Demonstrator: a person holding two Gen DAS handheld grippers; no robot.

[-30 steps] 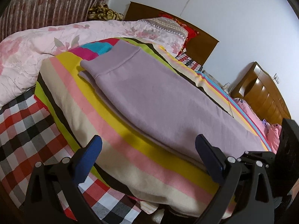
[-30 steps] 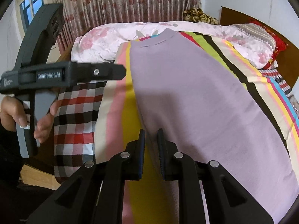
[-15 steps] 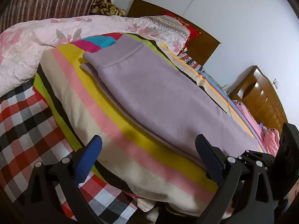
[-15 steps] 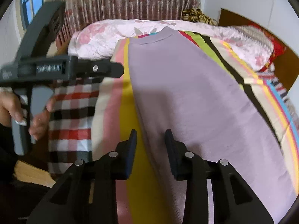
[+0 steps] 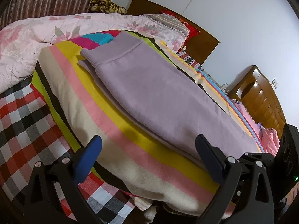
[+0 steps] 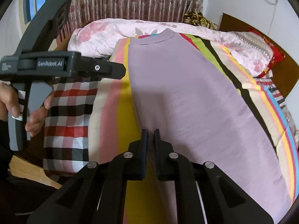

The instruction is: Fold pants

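Lilac pants [image 6: 190,100] were laid flat, folded lengthwise, on a striped blanket [image 6: 112,112] over the bed, waistband at the far end beside a pink floral quilt [image 6: 104,35]. The right gripper [image 6: 150,136] was clenched on the near left edge of the pants. The left gripper [image 5: 148,145] was held released, jaws wide apart, off the blanket's side edge, touching nothing. A checked sheet [image 5: 20,119] was seen below
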